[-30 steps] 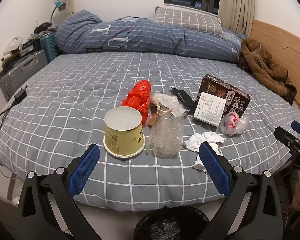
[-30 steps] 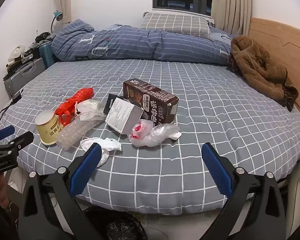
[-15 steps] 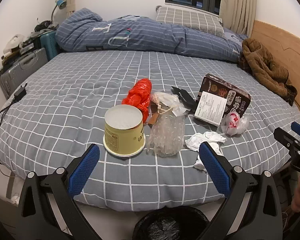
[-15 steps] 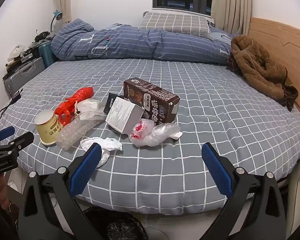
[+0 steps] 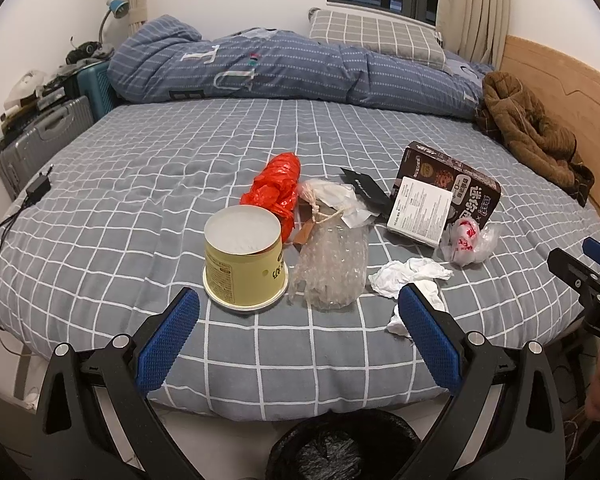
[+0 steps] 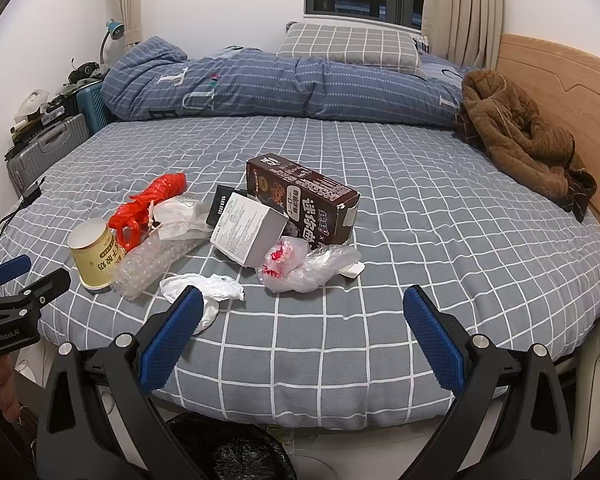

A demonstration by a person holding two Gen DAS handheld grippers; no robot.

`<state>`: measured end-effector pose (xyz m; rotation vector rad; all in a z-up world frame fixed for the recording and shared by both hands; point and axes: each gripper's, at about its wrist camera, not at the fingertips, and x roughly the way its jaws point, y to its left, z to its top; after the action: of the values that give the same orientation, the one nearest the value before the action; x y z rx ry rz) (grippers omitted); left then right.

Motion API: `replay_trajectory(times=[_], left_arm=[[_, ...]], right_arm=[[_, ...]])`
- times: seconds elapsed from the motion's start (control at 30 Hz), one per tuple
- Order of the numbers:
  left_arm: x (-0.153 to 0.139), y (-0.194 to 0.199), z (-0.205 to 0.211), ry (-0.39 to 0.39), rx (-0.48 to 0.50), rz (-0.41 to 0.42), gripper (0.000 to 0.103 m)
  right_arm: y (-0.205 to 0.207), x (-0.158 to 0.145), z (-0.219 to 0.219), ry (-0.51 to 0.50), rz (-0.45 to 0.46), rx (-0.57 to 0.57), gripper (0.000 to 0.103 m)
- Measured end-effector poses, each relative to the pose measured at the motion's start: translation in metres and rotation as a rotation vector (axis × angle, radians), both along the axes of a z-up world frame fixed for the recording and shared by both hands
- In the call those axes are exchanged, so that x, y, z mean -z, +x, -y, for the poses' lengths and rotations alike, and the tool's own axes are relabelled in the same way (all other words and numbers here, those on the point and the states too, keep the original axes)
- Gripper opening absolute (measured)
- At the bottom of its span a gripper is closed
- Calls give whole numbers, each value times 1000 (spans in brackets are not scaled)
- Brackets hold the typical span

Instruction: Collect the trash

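- Left tongs [image 5: 298,310] spread, empty, hovering at the bed's [image 5: 180,168] near edge.
- Right tongs [image 6: 303,308] likewise spread.
- Trash on the bed: cup [image 5: 244,256] at 11 o'clock of left tongs, bubble wrap [image 5: 332,268] just beside it.
- Bin [image 5: 340,446] below, at 6.

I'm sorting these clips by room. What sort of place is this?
A bedroom, most likely: a bed with a grey checked sheet, a rolled-up duvet and a pillow against the far wall, and suitcases beside it. Trash lies on the sheet.
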<state>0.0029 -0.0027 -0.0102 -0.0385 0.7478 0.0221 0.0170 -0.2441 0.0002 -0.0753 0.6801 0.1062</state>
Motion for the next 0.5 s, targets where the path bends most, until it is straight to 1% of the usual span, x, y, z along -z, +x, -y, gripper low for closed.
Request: replay_trajectory(times=[0.5], left_arm=[[-1, 0, -1, -1, -4, -2, 97]], right_arm=[[1, -1, 0, -2, -1, 0, 96]])
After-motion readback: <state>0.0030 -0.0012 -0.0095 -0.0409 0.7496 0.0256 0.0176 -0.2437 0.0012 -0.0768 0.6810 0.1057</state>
